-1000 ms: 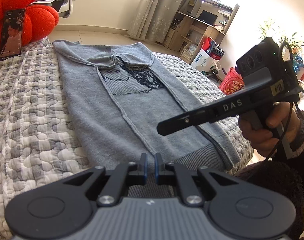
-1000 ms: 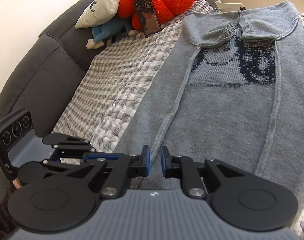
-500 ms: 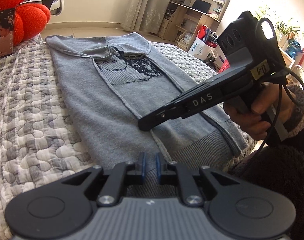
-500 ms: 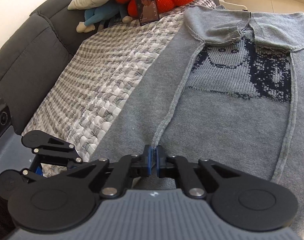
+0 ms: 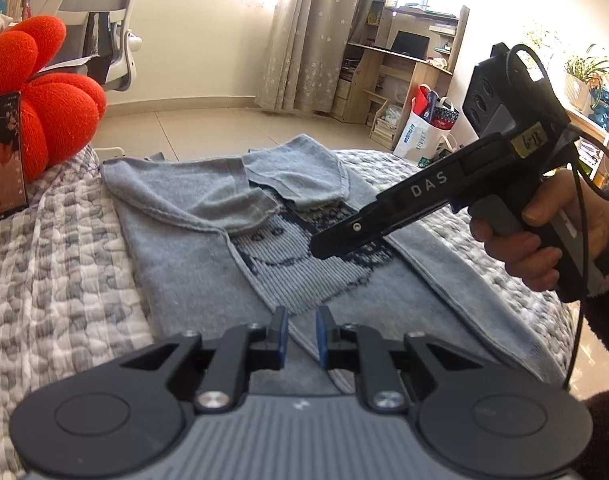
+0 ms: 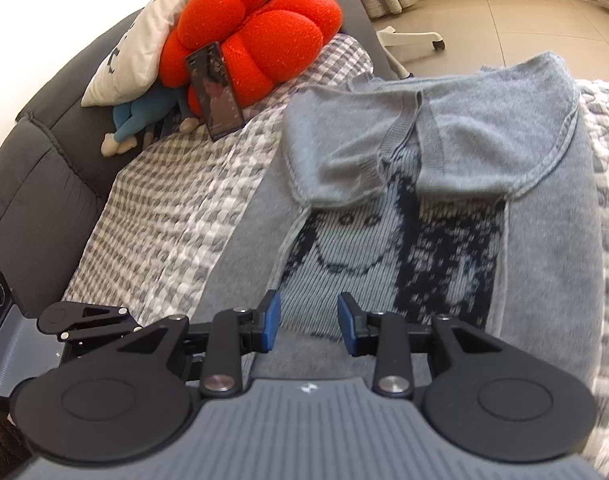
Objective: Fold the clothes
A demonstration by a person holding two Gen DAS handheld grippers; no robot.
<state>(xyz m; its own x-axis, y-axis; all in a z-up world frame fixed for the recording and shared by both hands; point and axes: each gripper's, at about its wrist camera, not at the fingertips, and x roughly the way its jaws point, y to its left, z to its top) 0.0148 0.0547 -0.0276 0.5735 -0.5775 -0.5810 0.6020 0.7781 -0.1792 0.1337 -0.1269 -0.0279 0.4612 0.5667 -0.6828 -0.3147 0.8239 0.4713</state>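
Left wrist view: sweater [image 5: 208, 276] lies flat on the quilt [image 5: 52, 280], both sleeves folded in over the chest. Left gripper [image 5: 301, 338] is above its lower half, jaws parted by a narrow gap, nothing between. Right gripper [image 5: 324, 246] hangs over the chest pattern.

Right wrist view: right gripper [image 6: 309, 326] jaws wide apart, empty, above the sweater [image 6: 544, 260]. Red cushion [image 6: 256, 40] at the headboard.

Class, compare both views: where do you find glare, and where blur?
Left wrist view: the window behind the curtains blows out to white glare, while the sweater stays sharp. Right wrist view: no glare, but the sweater's dark knit pattern is smeared with motion blur.
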